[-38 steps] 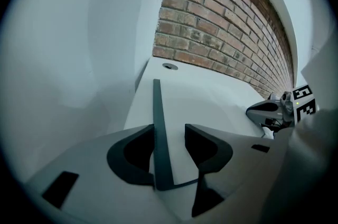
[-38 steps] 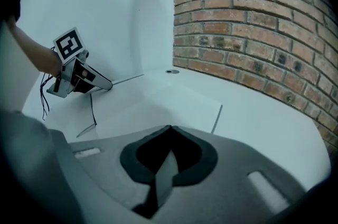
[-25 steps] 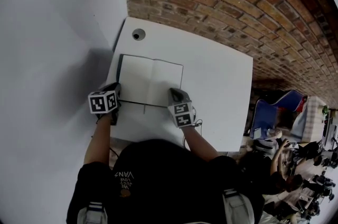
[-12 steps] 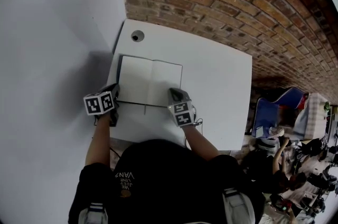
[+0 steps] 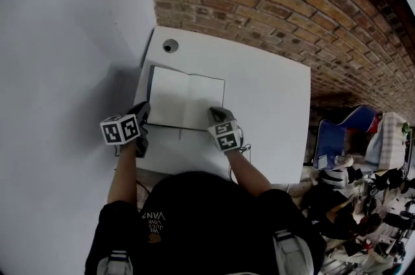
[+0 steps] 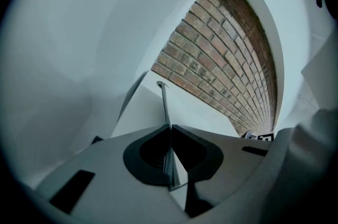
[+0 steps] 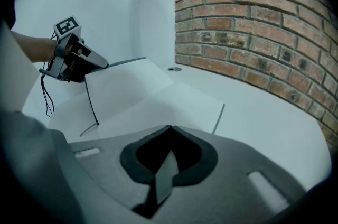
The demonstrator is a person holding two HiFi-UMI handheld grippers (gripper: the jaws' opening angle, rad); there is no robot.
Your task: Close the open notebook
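The notebook is laid open near the left edge of the white surface; blank white pages are shown, the dark-edged left half raised, the right half flat.

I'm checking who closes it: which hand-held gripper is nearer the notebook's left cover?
Left. The left hand-held gripper is shut on the left cover at its near edge, holding it raised; the right hand-held gripper pinches the right page across the spine.
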